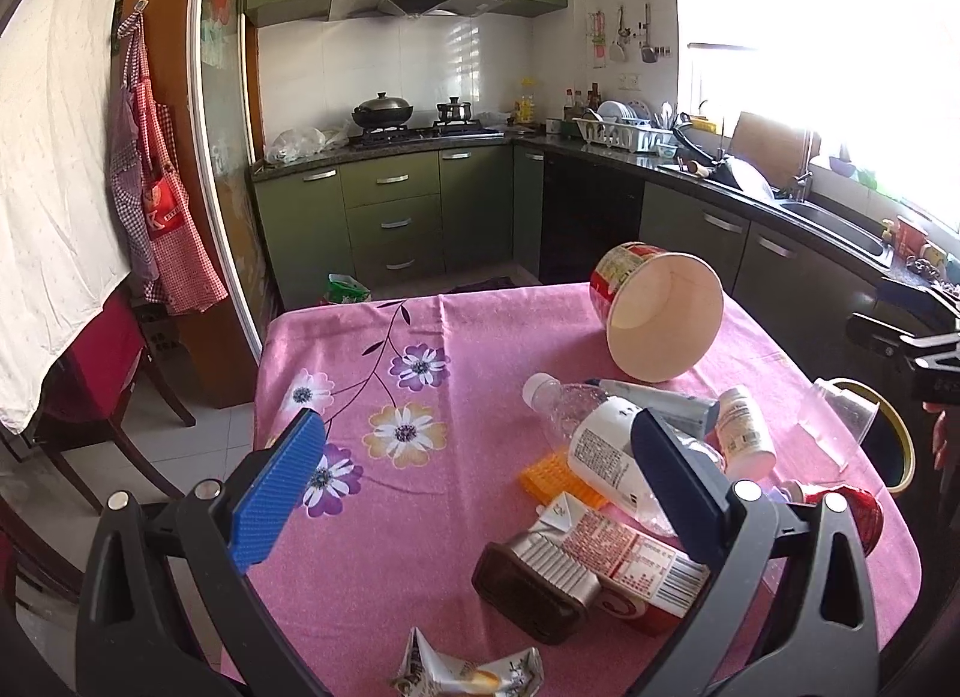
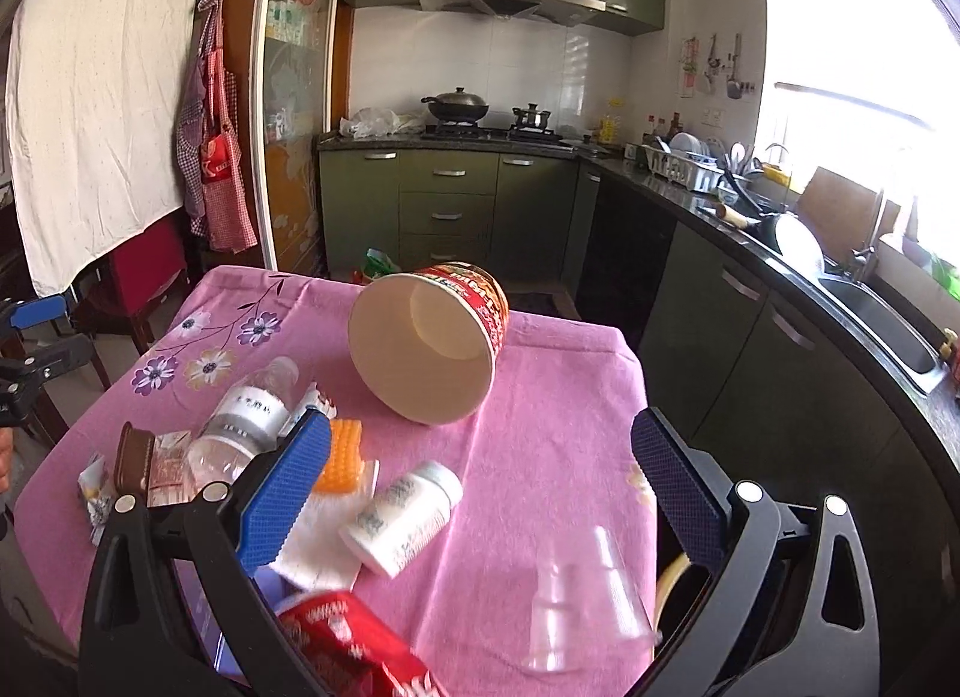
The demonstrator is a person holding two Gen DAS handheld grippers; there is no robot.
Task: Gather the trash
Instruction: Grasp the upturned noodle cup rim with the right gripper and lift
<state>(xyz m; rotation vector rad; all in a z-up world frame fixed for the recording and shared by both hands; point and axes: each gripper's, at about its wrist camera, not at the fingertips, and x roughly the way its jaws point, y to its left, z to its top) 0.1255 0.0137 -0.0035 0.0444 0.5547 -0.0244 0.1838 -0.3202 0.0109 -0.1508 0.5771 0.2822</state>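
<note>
The big paper noodle bowl [image 2: 429, 340] is lying on its side near the far edge of the pink-clothed surface [image 2: 558, 397], its open mouth facing the cameras and its base pointing toward the green kitchen cabinets; nothing is showing inside it. Nearer than the bowl, the clear water bottle [image 1: 606, 445] is lying flat with its capped neck pointing away toward the far left corner. Just beside the bowl's near side, the white pill bottle [image 2: 402, 517] is lying down too, its long axis running diagonally and its cap toward the bowl. A clear plastic cup [image 2: 582, 607] is tipped over, nearest to the right tool [image 2: 480, 493], mouth toward the camera. The flattened drink carton [image 1: 600, 565] is lying well on the near side of the bowl, by the left tool [image 1: 474, 487]. Both tools are hovering with fingers spread wide apart, gripping nothing.
</note>
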